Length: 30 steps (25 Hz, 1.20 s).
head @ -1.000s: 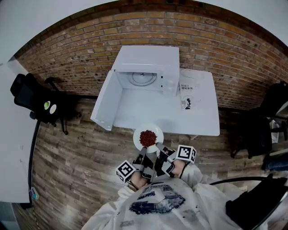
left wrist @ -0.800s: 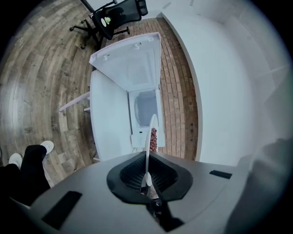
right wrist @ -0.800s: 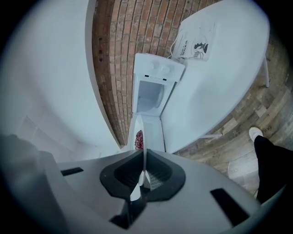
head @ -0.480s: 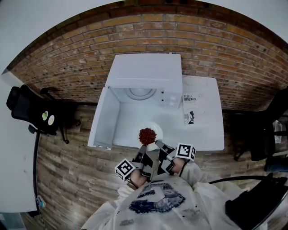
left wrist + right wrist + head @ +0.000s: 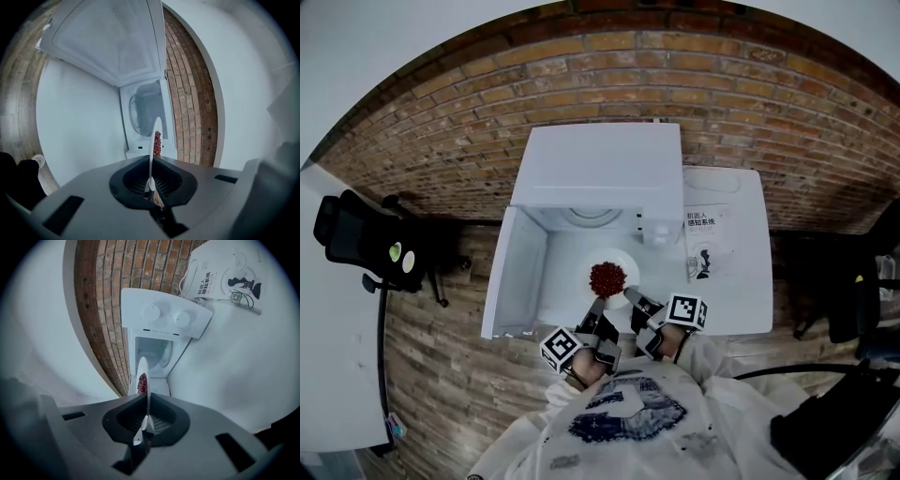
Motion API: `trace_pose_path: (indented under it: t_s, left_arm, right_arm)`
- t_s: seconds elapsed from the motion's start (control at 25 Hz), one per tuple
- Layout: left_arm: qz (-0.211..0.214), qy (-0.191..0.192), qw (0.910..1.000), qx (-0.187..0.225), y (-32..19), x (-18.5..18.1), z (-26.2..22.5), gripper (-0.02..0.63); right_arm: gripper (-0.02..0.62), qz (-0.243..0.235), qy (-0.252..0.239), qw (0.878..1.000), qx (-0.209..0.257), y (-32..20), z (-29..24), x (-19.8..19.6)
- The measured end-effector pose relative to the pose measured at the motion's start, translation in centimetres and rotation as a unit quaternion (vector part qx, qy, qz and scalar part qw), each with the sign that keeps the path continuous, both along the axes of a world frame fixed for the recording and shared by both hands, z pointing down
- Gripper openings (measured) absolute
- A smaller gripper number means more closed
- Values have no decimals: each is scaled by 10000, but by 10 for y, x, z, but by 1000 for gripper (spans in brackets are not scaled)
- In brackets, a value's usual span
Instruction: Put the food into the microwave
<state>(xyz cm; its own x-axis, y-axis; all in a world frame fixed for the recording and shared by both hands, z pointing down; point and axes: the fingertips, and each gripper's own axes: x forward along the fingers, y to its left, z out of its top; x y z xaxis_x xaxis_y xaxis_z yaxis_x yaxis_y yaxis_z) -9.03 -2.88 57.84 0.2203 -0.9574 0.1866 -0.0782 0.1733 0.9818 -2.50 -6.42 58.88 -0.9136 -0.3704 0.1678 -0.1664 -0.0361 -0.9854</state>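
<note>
1. White plate point(image 5: 615, 266) with a heap of red food point(image 5: 607, 278) in its middle, held just before the open mouth of the microwave point(image 5: 600, 169), not inside the cavity.
2. Left gripper point(image 5: 597, 308) closed on the plate's near-left rim; in the left gripper view, plate point(image 5: 153, 140) seen edge-on and pinched between the two jaws of that gripper point(image 5: 150, 184), food point(image 5: 157, 143) just past the jaw tips.
3. Right gripper point(image 5: 629, 296) clamped on the near-right rim, close beside the left one; in the right gripper view, the same thin rim point(image 5: 142, 373) caught between the jaws of the gripper point(image 5: 142, 426), food point(image 5: 142, 383) beyond them, on the plate's face.
4. Food clear of all four jaws, lying ahead of both grippers and roughly midway between them.
5. Microwave door point(image 5: 515, 272) swung wide open at the left of the plate; round turntable point(image 5: 592, 217) showing inside the cavity, straight beyond the food.
6. Two knobs point(image 5: 152, 312) on the control panel, to the right of the cavity.
7. White table point(image 5: 741, 281) under microwave and plate; a printed booklet point(image 5: 705, 246) flat on it to the right, well apart from the plate.
8. Black chair point(image 5: 354, 234) far off to the left, against the brick.
</note>
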Motion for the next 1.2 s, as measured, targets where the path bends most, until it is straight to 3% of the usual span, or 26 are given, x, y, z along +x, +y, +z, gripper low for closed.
trace_pose_path:
  t_s: [0.4,1.2]
  left_arm:
    - [105,-243,9994,-207,-25,-15,7,17]
    - [916,63,9952,-332,-94,-72,36,17]
  right_arm:
    - [25,45,4,9999,-92,-26,3,-12]
    - [25,847,375,9955,-189,-85,26,-64]
